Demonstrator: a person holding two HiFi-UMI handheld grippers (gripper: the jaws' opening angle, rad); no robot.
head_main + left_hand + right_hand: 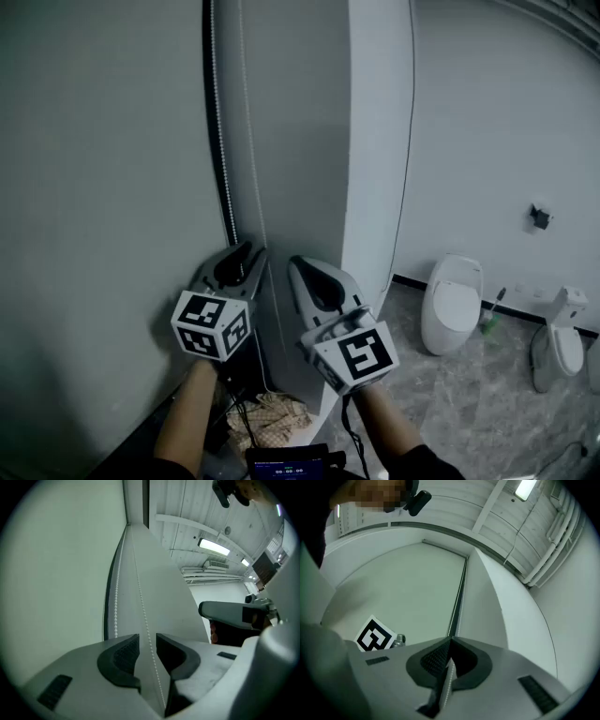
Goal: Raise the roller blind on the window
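Observation:
The grey roller blind hangs down over the window at the left. Its bead chain runs down the blind's right edge, and a second strand hangs beside it. My left gripper points up at the chain. In the left gripper view it is open, and one strand of the chain passes between the jaws without being pinched. My right gripper sits just to the right, at about the same height. In the right gripper view it is shut on the bead chain.
A white wall column stands right of the chain. Two white toilet fixtures stand on the grey tiled floor at the right. Crumpled patterned material and a cable lie on the floor below the grippers. A small screen shows at the bottom edge.

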